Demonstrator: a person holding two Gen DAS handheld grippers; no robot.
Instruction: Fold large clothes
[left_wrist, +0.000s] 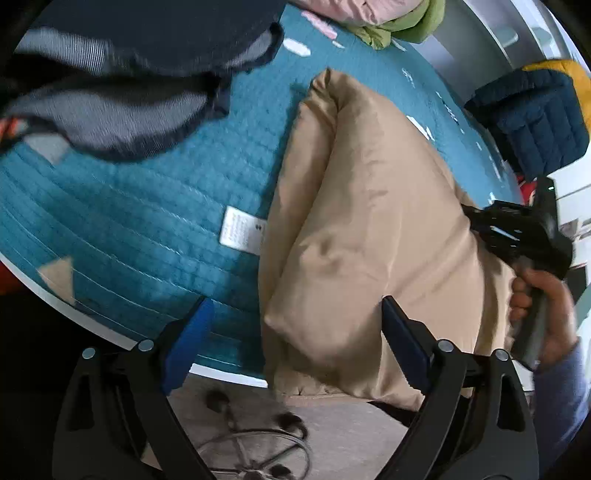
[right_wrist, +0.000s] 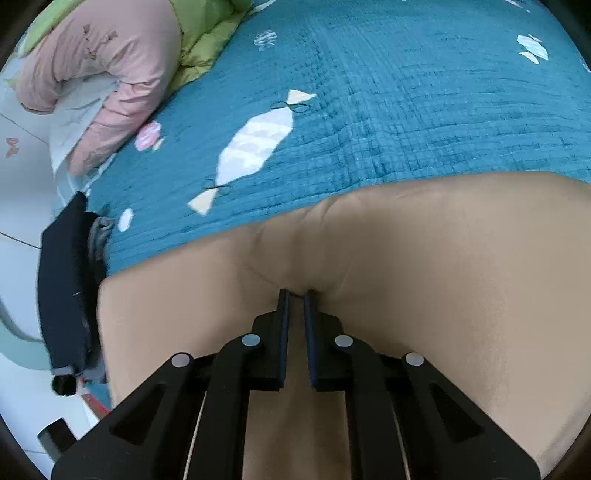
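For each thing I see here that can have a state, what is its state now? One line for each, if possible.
Left tongs: open, holding nothing, above the bed edge.
Right tongs: shut on the tan coat, pinching a fold.
Tan coat: partly folded, puffy, one end hanging over the bed edge.
Dark garment: crumpled, unfolded on the quilt.
Pink coat: bunched up, unfolded.
Green coat: bunched under the pink one.
Quilt: spread flat.

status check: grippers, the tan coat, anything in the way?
Left gripper open, over the bed edge. Right gripper shut on tan coat, fabric pinched. Dark garment lies apart on teal quilt, not obstructing.
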